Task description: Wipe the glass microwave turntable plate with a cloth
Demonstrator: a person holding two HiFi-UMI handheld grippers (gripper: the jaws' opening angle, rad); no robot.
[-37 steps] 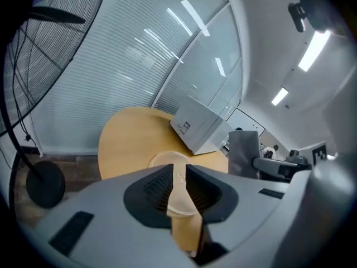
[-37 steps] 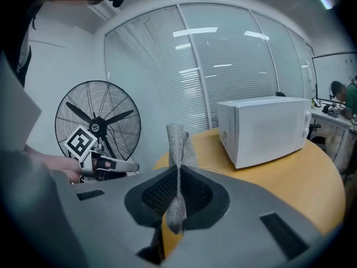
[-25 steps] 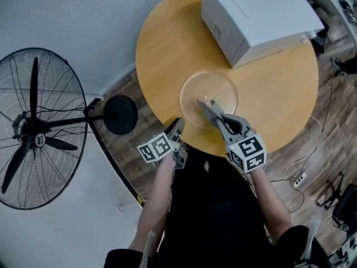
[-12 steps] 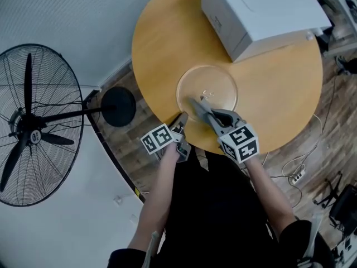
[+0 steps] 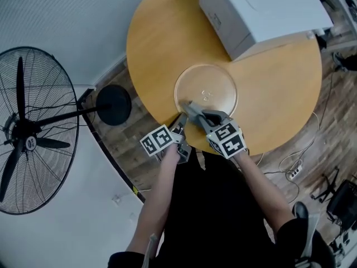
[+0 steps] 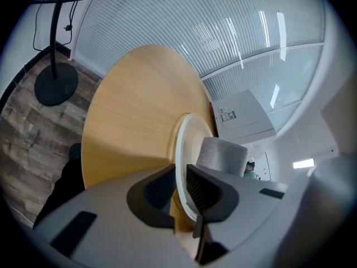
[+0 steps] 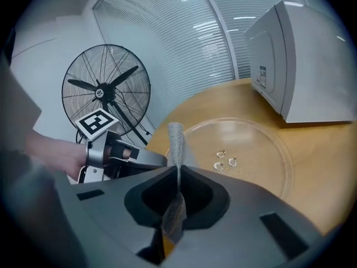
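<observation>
Indoors, a person stands over a round wooden worktop with a two-jaw gripper in each hand. A tall pedestal fan stands on the floor to one side, and a white microwave sits at the worktop's far edge.

The glass turntable plate lies flat on the worktop in front of the microwave, close to the edge nearest the person. The left gripper comes in at the plate's near rim. Its jaws are closing with that rim between the pads, one above the glass and one below. The right gripper is pressed together on a thin grey cloth, which stands up from the jaws over the plate's near side. A few water drops sit near the plate's middle, so the wiping appears not to have begun.

The risks lie with the glass. The plate is near the worktop's edge, so if the left grip on the rim is loose, a firm stroke could push it toward the person and off. Too hard a squeeze on the rim could chip it. Little cloth shows beyond the right jaws, so a steep approach could bring hard jaw tips onto the glass and scrape it.
</observation>
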